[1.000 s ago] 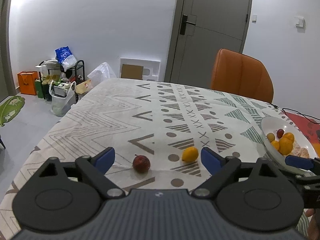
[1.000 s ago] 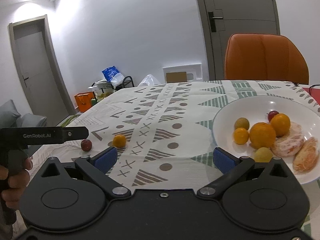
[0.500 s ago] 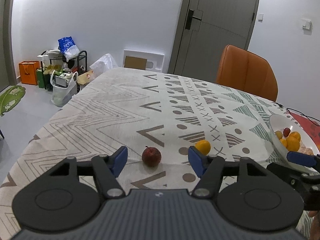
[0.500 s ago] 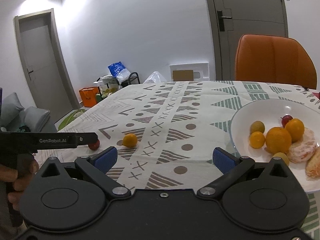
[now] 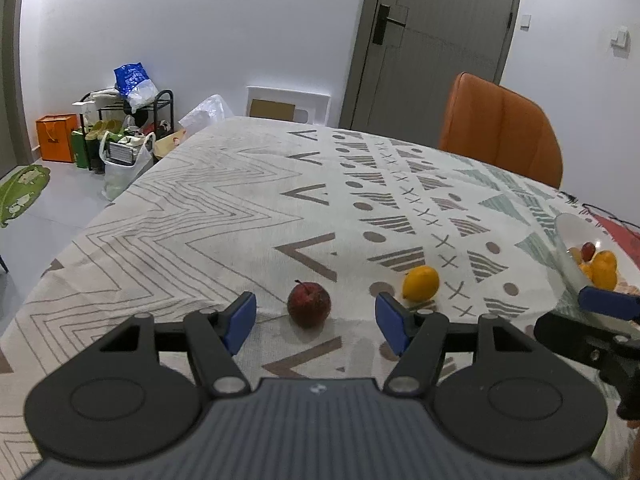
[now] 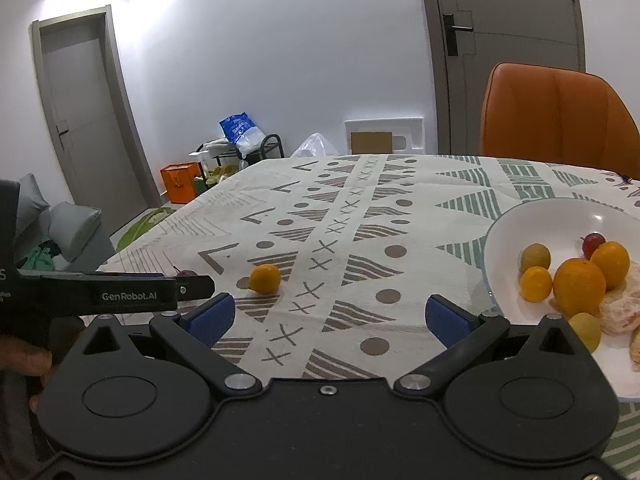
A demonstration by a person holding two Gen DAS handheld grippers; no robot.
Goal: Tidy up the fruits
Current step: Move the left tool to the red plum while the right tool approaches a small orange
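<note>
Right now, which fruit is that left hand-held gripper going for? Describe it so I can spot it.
On the patterned tablecloth, well left of the white fruit bowl, two fruits lie loose. It is the dark red apple between the left hand-held gripper pads; its neighbour is a yellow-orange citrus.

The left gripper [image 5: 316, 320] has its jaws spread, with the apple [image 5: 309, 304] just ahead between the blue pads [image 5: 240, 322], a gap on each side. The orange [image 5: 420, 283] lies just beside the right pad, outside the jaws. Bare cloth [image 5: 224, 216] extends beyond the apple. The bowl [image 6: 516, 224] and right gripper [image 6: 327, 318] occupy the right side.
</note>
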